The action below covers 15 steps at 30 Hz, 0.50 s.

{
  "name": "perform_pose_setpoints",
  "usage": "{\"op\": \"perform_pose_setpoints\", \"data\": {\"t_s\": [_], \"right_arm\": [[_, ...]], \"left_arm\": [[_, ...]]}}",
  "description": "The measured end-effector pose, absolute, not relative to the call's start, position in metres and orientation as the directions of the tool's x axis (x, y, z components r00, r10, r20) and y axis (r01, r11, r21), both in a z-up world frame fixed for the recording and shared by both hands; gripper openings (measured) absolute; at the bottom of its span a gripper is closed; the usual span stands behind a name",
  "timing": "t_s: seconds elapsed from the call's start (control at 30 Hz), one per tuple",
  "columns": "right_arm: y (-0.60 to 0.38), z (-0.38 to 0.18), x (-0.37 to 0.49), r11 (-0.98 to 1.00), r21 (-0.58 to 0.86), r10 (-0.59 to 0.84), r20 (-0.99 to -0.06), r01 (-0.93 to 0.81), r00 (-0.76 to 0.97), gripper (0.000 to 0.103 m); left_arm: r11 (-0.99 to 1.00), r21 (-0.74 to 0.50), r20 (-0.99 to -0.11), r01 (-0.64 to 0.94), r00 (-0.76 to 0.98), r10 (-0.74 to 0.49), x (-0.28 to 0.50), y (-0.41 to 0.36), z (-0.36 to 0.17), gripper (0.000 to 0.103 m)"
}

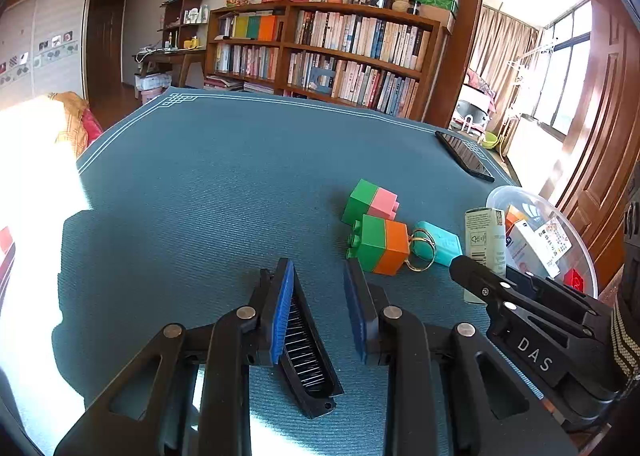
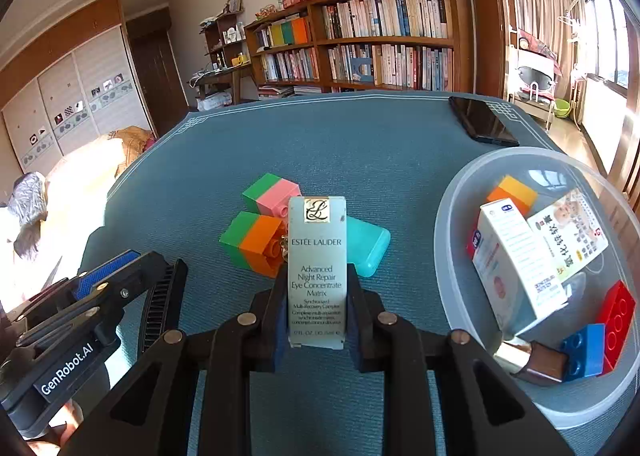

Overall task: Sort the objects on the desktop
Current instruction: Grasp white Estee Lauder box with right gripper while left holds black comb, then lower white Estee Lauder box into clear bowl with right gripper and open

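Observation:
My right gripper is shut on an upright pale green Estee Lauder box, gripped by its lower half just above the blue mat. Behind the box lie a green-pink block, a green-orange block and a teal case with a gold ring. My left gripper hangs over the mat with its blue pads apart and nothing pressed between them. A black comb lies under it, against the left pad. A clear plastic bowl stands on the right.
The bowl holds two white boxes, an orange-yellow block, a red block, a blue block and a metallic tube. A black phone lies at the far right corner of the mat. Bookshelves stand beyond the table.

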State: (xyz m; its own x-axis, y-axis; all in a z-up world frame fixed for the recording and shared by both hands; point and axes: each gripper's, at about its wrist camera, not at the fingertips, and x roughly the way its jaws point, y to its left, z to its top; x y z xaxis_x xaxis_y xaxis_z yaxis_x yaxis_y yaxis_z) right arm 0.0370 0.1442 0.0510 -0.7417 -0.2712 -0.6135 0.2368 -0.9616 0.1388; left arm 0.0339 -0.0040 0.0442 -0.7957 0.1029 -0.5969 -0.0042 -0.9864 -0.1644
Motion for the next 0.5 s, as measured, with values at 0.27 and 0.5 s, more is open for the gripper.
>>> {"op": "perform_pose_setpoints", "data": {"t_s": [0.27, 0.5], "right_arm": [[0.167, 0.077, 0.063, -0.985, 0.104, -0.169, -0.505, 0.135, -0.846, 0.027], [0.221, 0.089, 0.067, -0.989, 0.143, -0.040, -0.482, -0.033, -0.875, 0.027]], "left_arm": [[-0.984, -0.174, -0.593, -0.035, -0.794, 0.133, 0.035, -0.001, 0.047, 0.029], [-0.986, -0.153, -0.591, -0.059, -0.794, 0.140, 0.036, 0.007, 0.046, 0.029]]}}
